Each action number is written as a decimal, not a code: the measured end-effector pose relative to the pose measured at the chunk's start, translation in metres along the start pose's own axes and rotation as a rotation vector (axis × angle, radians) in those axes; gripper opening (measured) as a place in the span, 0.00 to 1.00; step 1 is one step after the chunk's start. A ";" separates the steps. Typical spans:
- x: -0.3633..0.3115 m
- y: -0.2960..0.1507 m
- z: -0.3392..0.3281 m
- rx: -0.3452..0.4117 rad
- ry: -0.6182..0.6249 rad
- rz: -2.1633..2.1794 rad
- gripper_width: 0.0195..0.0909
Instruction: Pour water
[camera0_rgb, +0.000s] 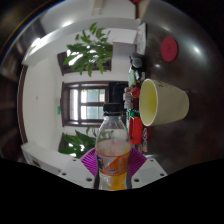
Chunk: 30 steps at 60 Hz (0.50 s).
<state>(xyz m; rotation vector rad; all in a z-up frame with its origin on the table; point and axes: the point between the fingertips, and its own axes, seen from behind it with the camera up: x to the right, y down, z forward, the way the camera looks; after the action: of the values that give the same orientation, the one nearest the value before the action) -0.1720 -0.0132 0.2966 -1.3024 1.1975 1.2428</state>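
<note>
A clear plastic bottle (113, 152) with an orange label and orange drink in its lower part stands upright between my fingers. My gripper (113, 166) is shut on the bottle, with the purple pads (88, 158) pressing on both of its sides. A yellow cup (162, 101) is tipped on its side just beyond the bottle's neck to the right, with its mouth facing the bottle. The bottle's cap (114, 108) is at the cup's height.
A red bottle (133, 97) and dark items stand behind the cup. A green plant (88, 47) and a window (83, 103) are farther back on the left. A round red thing (171, 46) is on the far wall.
</note>
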 end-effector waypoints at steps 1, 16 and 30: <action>-0.004 0.001 -0.001 0.004 -0.004 0.028 0.23; -0.037 0.009 -0.006 0.047 -0.032 0.436 0.24; -0.040 0.016 -0.020 0.061 -0.022 0.514 0.24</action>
<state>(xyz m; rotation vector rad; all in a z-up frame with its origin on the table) -0.1869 -0.0324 0.3369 -0.9588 1.6028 1.5586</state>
